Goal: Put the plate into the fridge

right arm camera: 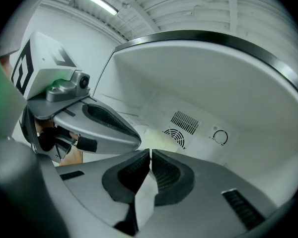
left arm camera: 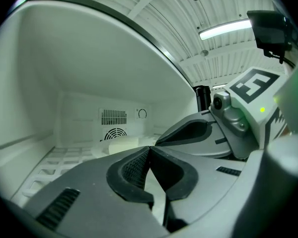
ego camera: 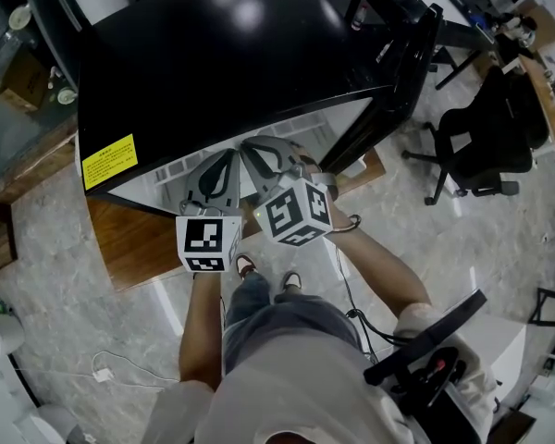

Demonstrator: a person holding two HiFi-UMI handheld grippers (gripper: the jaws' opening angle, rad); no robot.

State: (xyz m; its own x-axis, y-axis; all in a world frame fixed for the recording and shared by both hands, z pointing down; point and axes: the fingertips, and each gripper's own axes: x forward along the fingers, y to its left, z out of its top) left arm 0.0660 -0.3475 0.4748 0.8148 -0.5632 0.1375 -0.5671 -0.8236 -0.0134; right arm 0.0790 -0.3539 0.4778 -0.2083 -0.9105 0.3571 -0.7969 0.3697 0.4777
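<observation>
Black and glossy, the fridge (ego camera: pixel 222 54) fills the top of the head view, with a yellow sticker (ego camera: pixel 110 161) near its left corner and its door (ego camera: pixel 398 91) swung open to the right. The left gripper (ego camera: pixel 224 160) and the right gripper (ego camera: pixel 259 151) reach side by side into the white interior, their marker cubes close together above the person's feet. The cabinet top hides the plate in this view. An office chair (ego camera: pixel 486 137) stands well apart on the right. In the left gripper view, the jaws are clenched, their dark ribbed pads meeting at the tips. A pale sliver shows in the slit below the tips, but I cannot tell what it is. Past the tips a pale, low shape that looks like the plate (left arm camera: pixel 120 146) lies on the white shelf (left arm camera: pixel 54 162), deep inside and below the round fan grille (left arm camera: pixel 115 133), apart from both tools. In the right gripper view, the jaws are likewise pressed together with only a hairline between the pads. The same pale shape sits just beyond them, near the fan and left of a dial (right arm camera: pixel 220 137) on the back wall.
</observation>
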